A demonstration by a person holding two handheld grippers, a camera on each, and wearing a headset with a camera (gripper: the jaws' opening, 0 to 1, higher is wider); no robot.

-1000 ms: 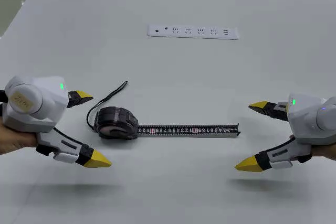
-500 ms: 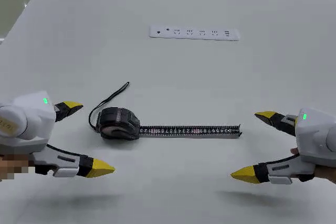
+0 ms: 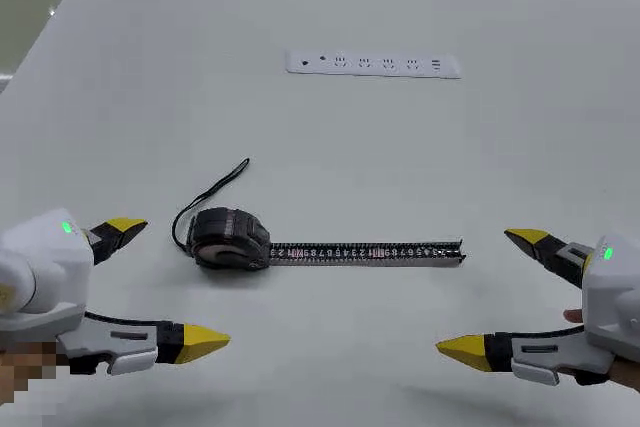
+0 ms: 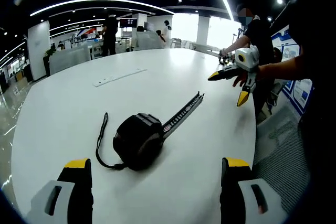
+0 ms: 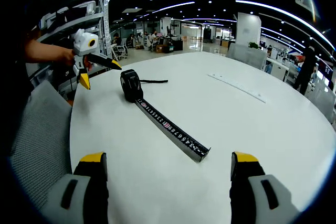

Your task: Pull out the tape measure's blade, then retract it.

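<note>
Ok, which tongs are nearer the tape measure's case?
Left. The left tongs sit open just beside the tape measure case; the right tongs, also open, are past the tip of the extended blade.

Left gripper [image 3: 175, 282] body cut by head view's left edge, right gripper [image 3: 482, 292] by right; blade [image 3: 365, 252] numerals illegible.

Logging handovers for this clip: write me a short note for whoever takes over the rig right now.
Left tongs: open, empty, beside the tape measure case, not touching it.
Right tongs: open, empty, just past the free end of the blade.
The blade is extended and lies flat on the white table, with nothing holding it.
Done: pull-out. Left: retract the blade into the case.
</note>
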